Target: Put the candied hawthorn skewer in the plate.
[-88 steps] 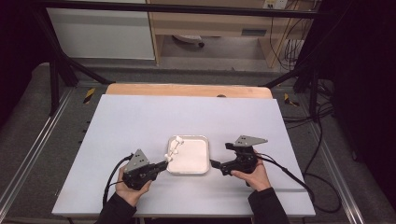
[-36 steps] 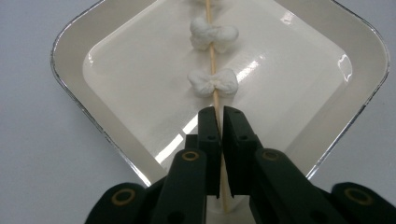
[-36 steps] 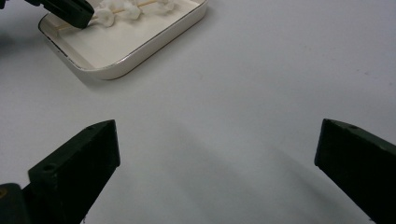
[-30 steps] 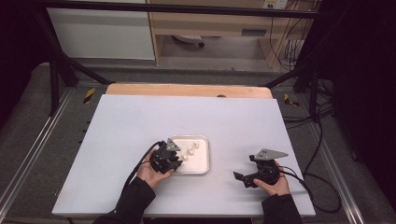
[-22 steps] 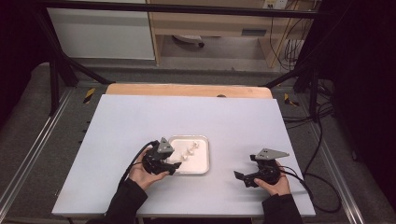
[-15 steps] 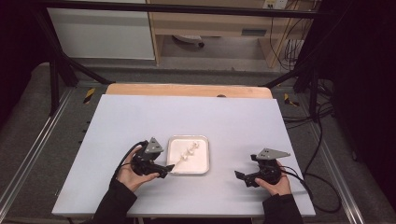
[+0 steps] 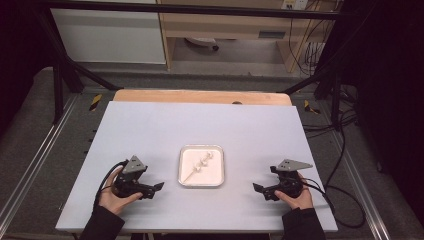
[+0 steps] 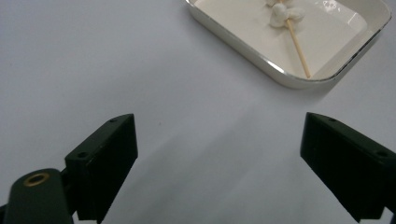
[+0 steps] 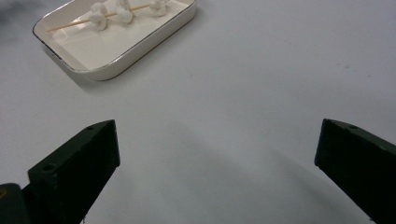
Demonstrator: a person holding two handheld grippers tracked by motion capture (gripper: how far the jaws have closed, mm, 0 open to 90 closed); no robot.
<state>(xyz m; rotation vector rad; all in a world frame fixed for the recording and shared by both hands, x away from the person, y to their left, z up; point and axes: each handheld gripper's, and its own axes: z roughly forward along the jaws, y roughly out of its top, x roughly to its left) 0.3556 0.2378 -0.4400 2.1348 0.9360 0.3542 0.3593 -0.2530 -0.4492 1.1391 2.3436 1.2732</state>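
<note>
left gripper (image 7: 154, 188) sits low on the tabletop (image 7: 150, 130) to the left of the white tray (image 7: 183, 165), its jaws spread wide after just opening, with bare surface between them. right gripper (image 7: 261, 189) rests to the tray's right, jaws equally wide on nothing. i see the skewer (image 7: 196, 171) of white lumps lying slantwise inside the tray, near the middle of the pale grey-lilac sheet. a wooden edge (image 7: 200, 96) runs along the far side. beyond it i make out grey floor (image 7: 30, 145), black frame struts (image 7: 55, 65) and loose cables (image 7: 345, 150) at the right.
</note>
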